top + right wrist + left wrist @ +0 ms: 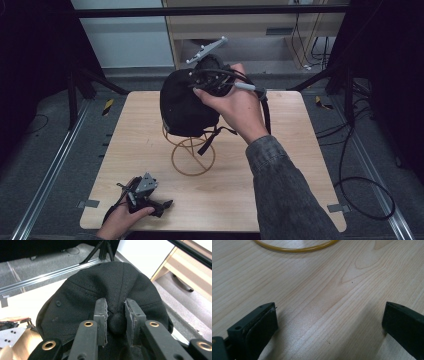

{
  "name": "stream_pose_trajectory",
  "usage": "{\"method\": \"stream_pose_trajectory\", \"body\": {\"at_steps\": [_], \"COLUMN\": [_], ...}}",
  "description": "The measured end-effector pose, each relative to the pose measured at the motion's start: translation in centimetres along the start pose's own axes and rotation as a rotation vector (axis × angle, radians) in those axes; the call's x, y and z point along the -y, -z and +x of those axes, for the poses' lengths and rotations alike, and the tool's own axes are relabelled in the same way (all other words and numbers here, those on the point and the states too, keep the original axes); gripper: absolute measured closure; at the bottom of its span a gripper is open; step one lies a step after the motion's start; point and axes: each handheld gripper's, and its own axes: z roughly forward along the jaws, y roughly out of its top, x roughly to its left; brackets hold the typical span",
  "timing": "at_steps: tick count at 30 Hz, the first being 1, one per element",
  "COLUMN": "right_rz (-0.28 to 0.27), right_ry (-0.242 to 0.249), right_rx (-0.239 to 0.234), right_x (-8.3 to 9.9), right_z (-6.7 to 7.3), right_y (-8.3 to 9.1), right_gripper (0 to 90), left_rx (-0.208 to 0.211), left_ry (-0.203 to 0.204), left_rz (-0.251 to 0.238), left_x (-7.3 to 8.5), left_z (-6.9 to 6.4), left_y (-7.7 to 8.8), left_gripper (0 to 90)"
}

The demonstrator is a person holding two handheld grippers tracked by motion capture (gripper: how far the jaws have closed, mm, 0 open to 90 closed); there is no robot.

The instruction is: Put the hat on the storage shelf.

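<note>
A black cap (185, 102) sits on top of a gold wire stand (192, 155) in the middle of the wooden table (290, 165). My right gripper (212, 75) is above the cap and shut on its crown; in the right gripper view the jaws pinch the top button (116, 322) of the cap (82, 297). A strap (210, 140) hangs below the cap. My left gripper (150, 197) rests at the table's front left corner, open, with bare wood between its fingers (262, 325). The stand's base ring (294, 248) lies ahead of it.
Metal rails (50, 170) run along both sides of the table. Black cables (360, 190) lie on the grey floor at the right. A wooden cabinet (250, 30) and tripod legs (80, 80) stand behind the table.
</note>
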Motion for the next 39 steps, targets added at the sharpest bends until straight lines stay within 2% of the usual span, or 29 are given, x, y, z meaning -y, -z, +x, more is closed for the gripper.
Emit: {"method": "stream_pose_trajectory", "body": {"at_steps": [7, 24, 32, 39], "right_rz": [0.039, 0.116, 0.127, 0.135], "right_ry": [0.008, -0.001, -0.032, -0.027], "right_rx": [-0.015, -0.037, -0.054, -0.059], "right_x": [0.1, 0.3, 0.6, 0.7], "right_z": [0.6, 1.0, 0.7, 1.0], "right_y": [-1.8, -5.9, -7.0, -7.7], "right_gripper": [73.5, 73.3, 72.9, 72.4], "left_rx": [0.0, 0.0, 0.0, 0.0], "left_ry": [0.0, 0.0, 0.0, 0.0], "left_rz": [0.0, 0.0, 0.0, 0.0], "left_x": [0.0, 0.0, 0.0, 0.0], "left_z": [0.0, 0.0, 0.0, 0.0], "left_y": [0.0, 0.0, 0.0, 0.0], "left_gripper": [0.0, 0.0, 0.0, 0.0]}}
